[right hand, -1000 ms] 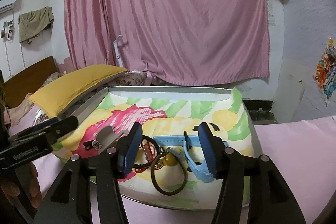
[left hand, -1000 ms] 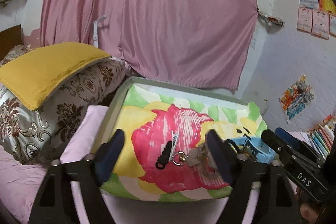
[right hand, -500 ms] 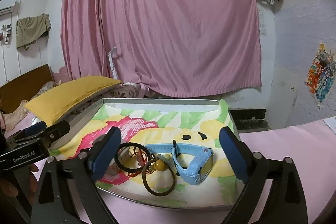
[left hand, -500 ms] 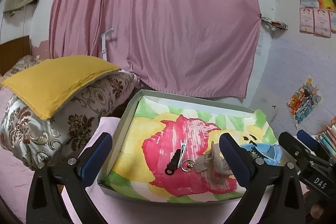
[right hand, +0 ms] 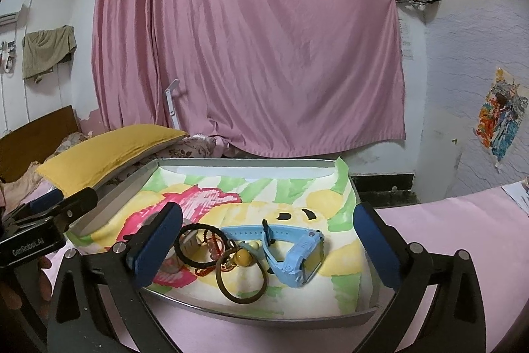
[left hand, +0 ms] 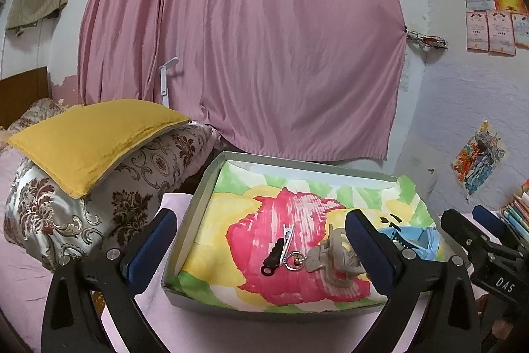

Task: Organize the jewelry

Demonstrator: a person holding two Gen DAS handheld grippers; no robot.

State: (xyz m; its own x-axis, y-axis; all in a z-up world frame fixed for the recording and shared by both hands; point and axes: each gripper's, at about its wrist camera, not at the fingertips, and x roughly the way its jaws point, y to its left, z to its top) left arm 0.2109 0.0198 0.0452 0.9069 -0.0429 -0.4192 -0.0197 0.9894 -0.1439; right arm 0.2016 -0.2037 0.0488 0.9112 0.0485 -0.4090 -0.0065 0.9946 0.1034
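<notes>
Jewelry lies gathered in the shallow tray, which judging from this looks like a task near its end: nothing shows on the pink bedcover outside it, though what sits beyond the frames cannot be told. What may remain is tidying the pieces apart, since several overlap.

The right gripper stands spread wide and empty, touching nothing, its blue pads hovering over the near rim. Between them, toward 12 o'clock, lies the blue watch on its side, strap curled. At 9 o'clock of the watch sits a black hair tie, overlapping a red beaded bracelet; at 7 o'clock of the watch a brown hair loop carries a yellow bead.

The left gripper is equally wide apart, holding nothing, clear of the tray. Between its fingers, at 12 o'clock, lie a black clip and a thin silver clip side by side; touching them at 3 o'clock is a small ring, then a beige claw clip, partly hidden by the right-hand finger.

Outward, the tray's painted paper lining is bare at 9 o'clock. Beyond it, at 10 o'clock, a yellow cushion rests on a patterned pillow; a pink curtain fills 12 o'clock.
</notes>
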